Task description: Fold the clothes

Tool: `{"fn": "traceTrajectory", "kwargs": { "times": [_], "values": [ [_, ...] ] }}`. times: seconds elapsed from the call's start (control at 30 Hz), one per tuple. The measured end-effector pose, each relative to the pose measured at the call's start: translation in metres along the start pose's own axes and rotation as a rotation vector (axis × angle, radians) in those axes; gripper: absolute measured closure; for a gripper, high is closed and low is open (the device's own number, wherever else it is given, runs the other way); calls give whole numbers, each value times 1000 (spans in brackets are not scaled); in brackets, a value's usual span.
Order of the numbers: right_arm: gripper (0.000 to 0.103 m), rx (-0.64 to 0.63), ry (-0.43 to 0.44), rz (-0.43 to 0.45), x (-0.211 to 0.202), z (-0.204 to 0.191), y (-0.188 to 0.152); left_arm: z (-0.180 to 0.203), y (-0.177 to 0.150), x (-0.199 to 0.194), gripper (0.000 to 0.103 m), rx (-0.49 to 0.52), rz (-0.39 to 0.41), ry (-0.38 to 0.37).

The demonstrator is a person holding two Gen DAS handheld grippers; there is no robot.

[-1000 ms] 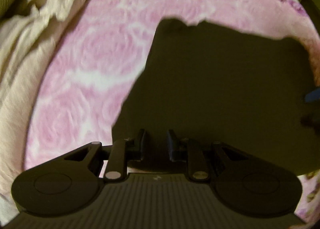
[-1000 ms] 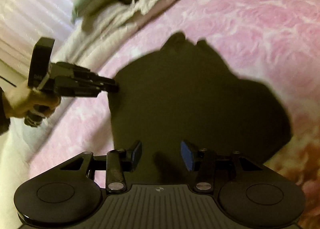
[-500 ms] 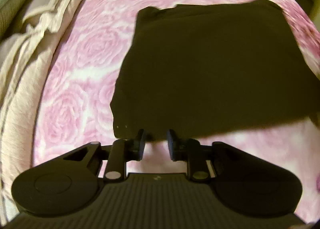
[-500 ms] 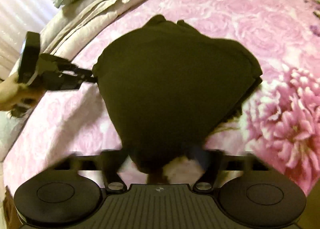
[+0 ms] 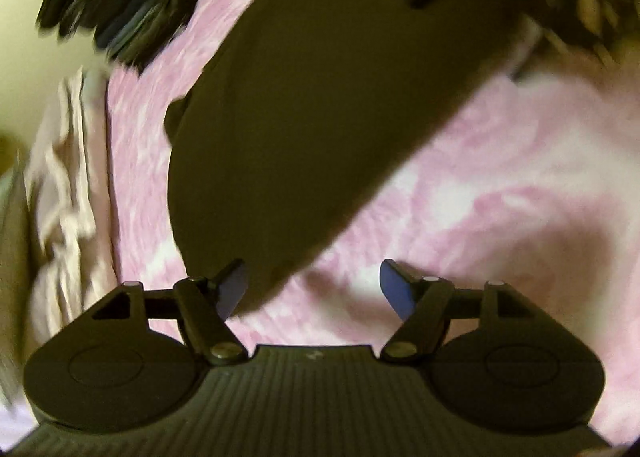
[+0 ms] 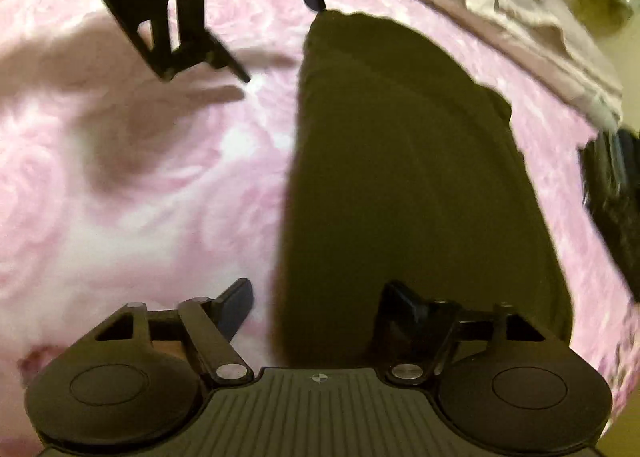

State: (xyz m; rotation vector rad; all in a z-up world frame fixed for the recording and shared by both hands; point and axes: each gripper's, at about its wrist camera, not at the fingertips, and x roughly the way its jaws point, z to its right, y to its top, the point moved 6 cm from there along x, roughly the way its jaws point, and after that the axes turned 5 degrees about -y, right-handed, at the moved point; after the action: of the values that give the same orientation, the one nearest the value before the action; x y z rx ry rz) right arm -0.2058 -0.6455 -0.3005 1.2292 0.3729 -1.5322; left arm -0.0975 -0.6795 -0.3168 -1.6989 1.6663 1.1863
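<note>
- On the pink rose-print bedspread (image 5: 460, 193) lies a dark folded garment (image 5: 320, 97), a long flat slab, nothing gripping it.
- Left gripper (image 5: 313, 284): jaws spread wide and empty. The garment's near corner sits just ahead of the left blue pad (image 5: 232, 289); contact can't be told. The rest of the cloth runs away up and to the right.
- Right gripper (image 6: 316, 309): jaws also spread, holding nothing. The garment's near end lies between and just beyond the fingertips, more toward the right-hand finger; the left-hand finger is over bare bedspread.
- In the right wrist view the left gripper shows at the top, hanging above the bedspread just beside the garment's far left corner, one finger tip close to that edge.
- Cream bedding (image 6: 532, 21) is bunched along the far side of the bed, past the garment.
- A pile of dark clothes (image 5: 120, 5) sits well apart from the folded piece, blurred in both views.
- The left wrist view is motion-smeared and fine detail is lost.
</note>
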Motion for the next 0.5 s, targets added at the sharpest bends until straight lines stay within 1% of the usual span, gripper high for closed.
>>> {"fn": "traceTrajectory", "kwargs": {
  "times": [0.07, 0.1, 0.2, 0.23, 0.3, 0.33, 0.37, 0.4, 0.43, 0.47, 0.5],
  "values": [
    [72, 12, 14, 14, -6, 14, -3, 11, 4, 2, 33, 91, 12, 28],
    [77, 18, 21, 21, -8, 21, -4, 16, 6, 4, 33, 134, 18, 43],
    [80, 27, 28, 32, -22, 39, -12, 8, 14, 16, 34, 196, 38, 61],
    [81, 28, 26, 34, -29, 44, -16, 5, 14, 18, 36, 215, 42, 65],
    [81, 28, 23, 36, -41, 55, -24, -4, 17, 25, 58, 240, 29, 60],
    [81, 29, 21, 37, -48, 60, -28, -7, 19, 26, 77, 233, 19, 42],
    [81, 29, 19, 39, -54, 65, -32, -10, 22, 26, 84, 228, 10, 23],
    [81, 29, 17, 40, -60, 70, -35, -9, 25, 23, 86, 226, 11, -4],
    [81, 25, 14, 42, -64, 71, -40, -6, 27, 18, 93, 234, 9, -12],
    [80, 19, 9, 44, -66, 70, -45, -5, 30, 14, 96, 242, 5, -22],
    [76, 13, -5, 47, -68, 66, -48, -3, 31, 10, 96, 235, 5, -34]
  ]
}}
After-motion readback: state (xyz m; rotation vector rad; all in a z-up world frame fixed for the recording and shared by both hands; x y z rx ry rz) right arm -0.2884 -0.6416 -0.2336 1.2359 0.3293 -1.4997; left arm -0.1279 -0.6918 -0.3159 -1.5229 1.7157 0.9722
